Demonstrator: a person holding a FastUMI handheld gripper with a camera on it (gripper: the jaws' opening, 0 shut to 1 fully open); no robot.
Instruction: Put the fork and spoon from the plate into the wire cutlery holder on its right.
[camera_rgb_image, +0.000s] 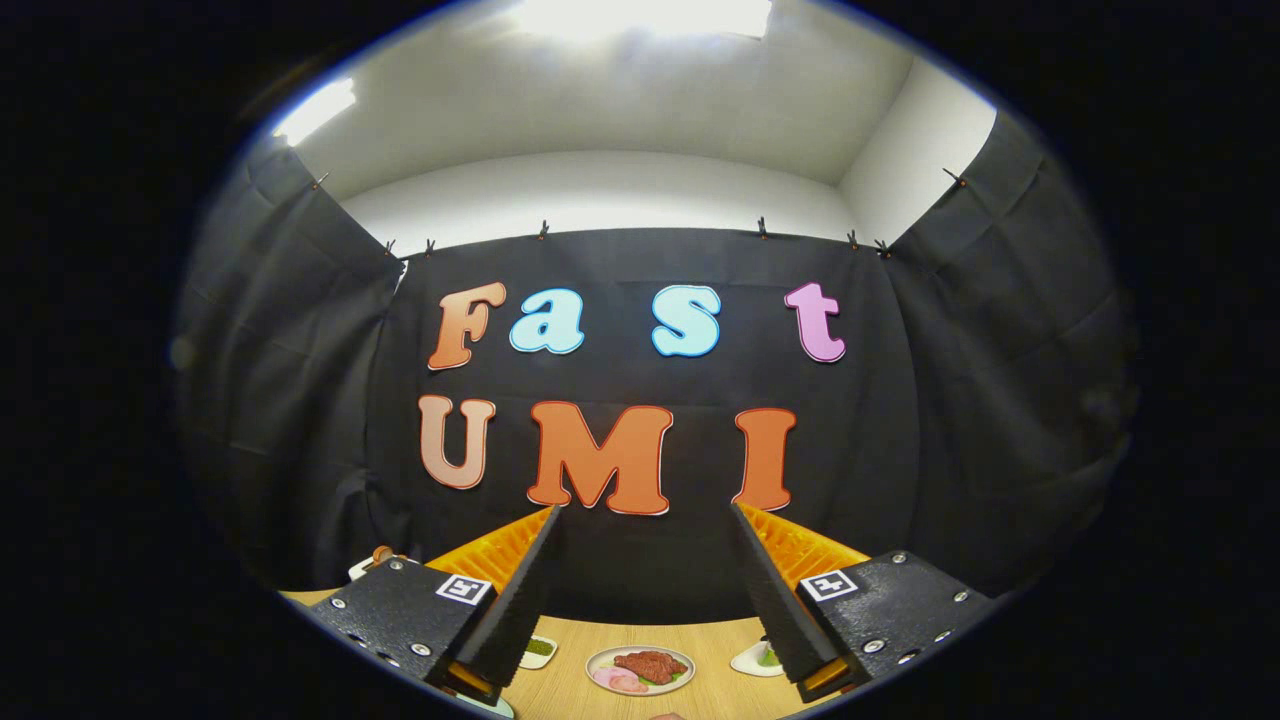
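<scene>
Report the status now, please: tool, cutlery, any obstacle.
Tool open, held high, nothing between its fingers. Below, a food plate on the wooden table. Fork, spoon, holder not identifiable. No obstacle ahead.

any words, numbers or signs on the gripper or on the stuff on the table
gripper, fingers open with nothing between them: no words or numbers.
left marker and right marker, one on each finger block: square black-and-white coded patterns, not text.
plate of food, on the table beyond the fingers: no text.
left small dish and right small dish beside the plate: none seen, too small to be sure.
wooden table: none.
</scene>
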